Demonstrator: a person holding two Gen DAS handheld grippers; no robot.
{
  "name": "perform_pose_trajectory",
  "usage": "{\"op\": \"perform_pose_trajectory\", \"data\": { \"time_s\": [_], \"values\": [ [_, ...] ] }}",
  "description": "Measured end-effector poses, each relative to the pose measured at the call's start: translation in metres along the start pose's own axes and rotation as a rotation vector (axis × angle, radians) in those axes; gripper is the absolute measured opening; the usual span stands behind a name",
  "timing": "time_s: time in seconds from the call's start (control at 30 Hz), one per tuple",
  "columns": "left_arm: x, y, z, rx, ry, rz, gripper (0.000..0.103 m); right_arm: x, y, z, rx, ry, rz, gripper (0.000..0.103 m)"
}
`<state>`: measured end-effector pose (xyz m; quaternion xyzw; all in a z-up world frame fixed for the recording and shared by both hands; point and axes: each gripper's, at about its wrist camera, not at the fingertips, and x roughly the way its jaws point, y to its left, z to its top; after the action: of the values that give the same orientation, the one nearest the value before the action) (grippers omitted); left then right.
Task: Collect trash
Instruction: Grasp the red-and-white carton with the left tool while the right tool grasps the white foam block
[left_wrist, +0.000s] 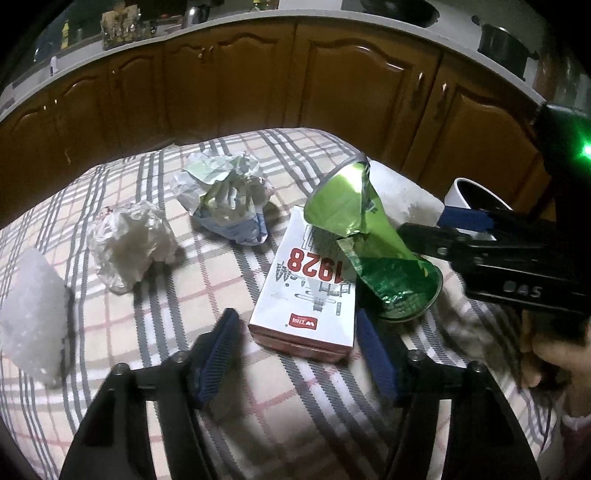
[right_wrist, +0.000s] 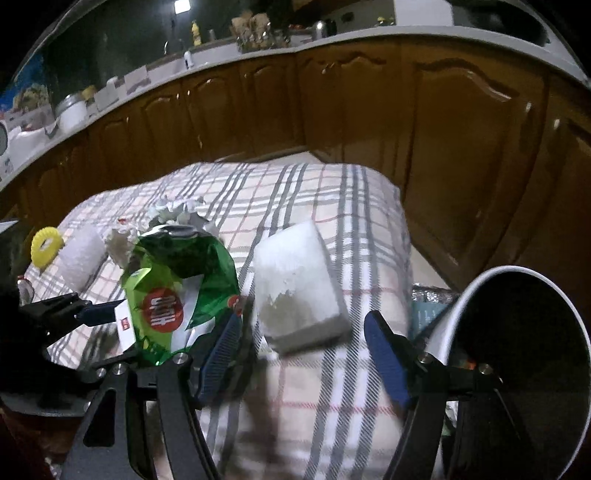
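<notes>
Item one: the white bin (right_wrist: 517, 369), dark inside, at 4 o'clock in the right wrist view; we cannot tell what it holds.

Item two: the plaid-covered bench (left_wrist: 122, 325), carrying all the trash.

Item three: white carton (left_wrist: 306, 291) printed "1928", lying flat at centre of the left wrist view, just ahead of our left gripper (left_wrist: 295, 354), whose jaws stand apart and hold nothing.

Item four: green foil bag (left_wrist: 354, 236), crumpled, resting against the carton at 2 o'clock.

Item five: crumpled wrapper (left_wrist: 225, 199) at 11 o'clock, white tissue wad (left_wrist: 133, 247) at 9 o'clock, both loose.

Item six: white foam block (right_wrist: 299, 280), lying ahead of our right gripper (right_wrist: 303, 350), jaws spread wide and empty.
</notes>
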<state>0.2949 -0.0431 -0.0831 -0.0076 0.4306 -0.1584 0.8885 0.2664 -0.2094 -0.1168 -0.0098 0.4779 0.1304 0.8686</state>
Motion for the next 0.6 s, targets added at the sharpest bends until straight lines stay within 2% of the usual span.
{"op": "perform_pose_trajectory", "data": {
  "time_s": [0.03, 0.07, 0.23, 0.6],
  "values": [
    [0.001, 0.000, -0.001, 0.001, 0.005, -0.005, 0.053, 0.003, 0.002, 0.000, -0.007, 0.008, -0.002, 0.064],
    [0.001, 0.000, -0.002, 0.002, 0.001, -0.002, 0.052, 0.006, 0.003, 0.000, -0.013, 0.018, -0.005, 0.050],
    [-0.018, 0.004, -0.012, -0.009, -0.036, 0.027, 0.052, -0.005, 0.005, -0.007, 0.003, -0.010, -0.003, 0.047],
    [-0.081, 0.030, -0.051, -0.136, -0.108, 0.040, 0.052, -0.047, 0.006, -0.031, 0.101, -0.076, 0.040, 0.046]
  ]
}}
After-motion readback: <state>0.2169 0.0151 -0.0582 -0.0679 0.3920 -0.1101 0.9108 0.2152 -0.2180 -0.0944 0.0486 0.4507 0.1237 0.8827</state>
